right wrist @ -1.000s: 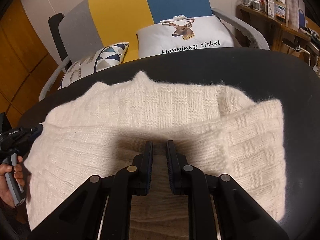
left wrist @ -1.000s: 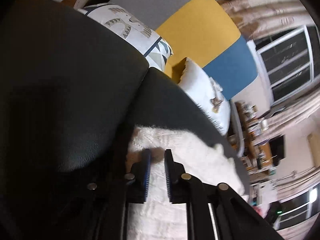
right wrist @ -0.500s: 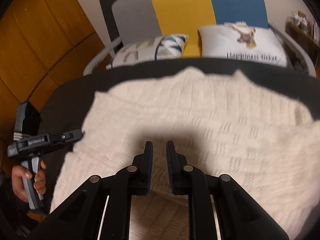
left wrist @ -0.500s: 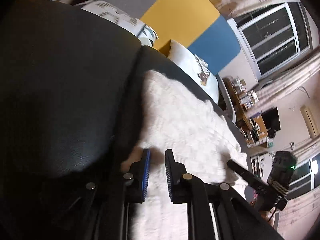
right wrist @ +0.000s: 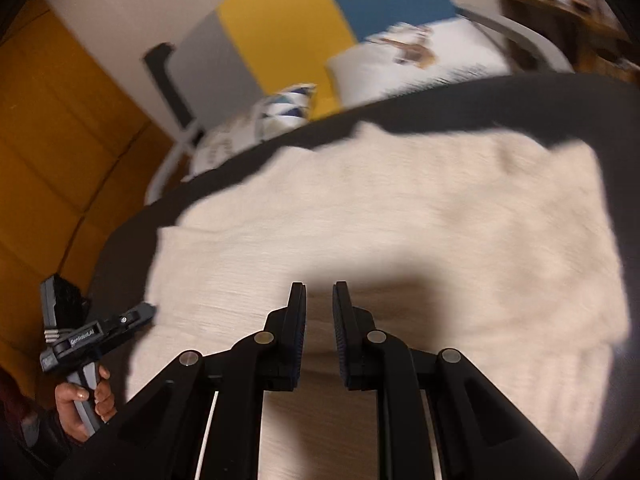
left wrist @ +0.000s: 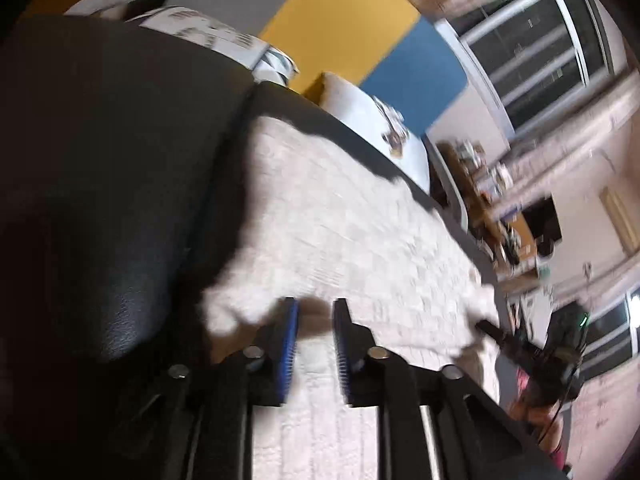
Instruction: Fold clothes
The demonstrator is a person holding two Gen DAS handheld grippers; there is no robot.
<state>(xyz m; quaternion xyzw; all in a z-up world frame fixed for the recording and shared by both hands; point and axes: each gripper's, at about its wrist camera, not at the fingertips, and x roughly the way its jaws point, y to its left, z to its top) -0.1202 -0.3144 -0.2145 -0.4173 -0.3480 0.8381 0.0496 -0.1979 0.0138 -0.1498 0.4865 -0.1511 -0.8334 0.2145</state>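
Note:
A cream knit sweater (right wrist: 400, 220) lies spread on a black padded surface (right wrist: 560, 104); it also shows in the left wrist view (left wrist: 360, 232). My left gripper (left wrist: 315, 312) hangs over the sweater's near left corner, jaws a little apart with nothing between them. In the right wrist view it (right wrist: 132, 314) sits at the sweater's left edge. My right gripper (right wrist: 319, 296) hovers over the sweater's near middle, jaws a little apart and empty. In the left wrist view it (left wrist: 500, 332) is at the sweater's far right edge.
Behind the black surface stands a sofa with grey, yellow and blue panels (right wrist: 288, 28) and two printed cushions (right wrist: 420, 60). A cluttered wooden shelf (left wrist: 492, 208) and windows (left wrist: 540, 48) are at the right. Orange wall panels (right wrist: 52, 140) are at the left.
Both grippers have pulled back and up from the sweater. The folded-over near layer now lies flatter. The left gripper has swung so more of the sweater shows.

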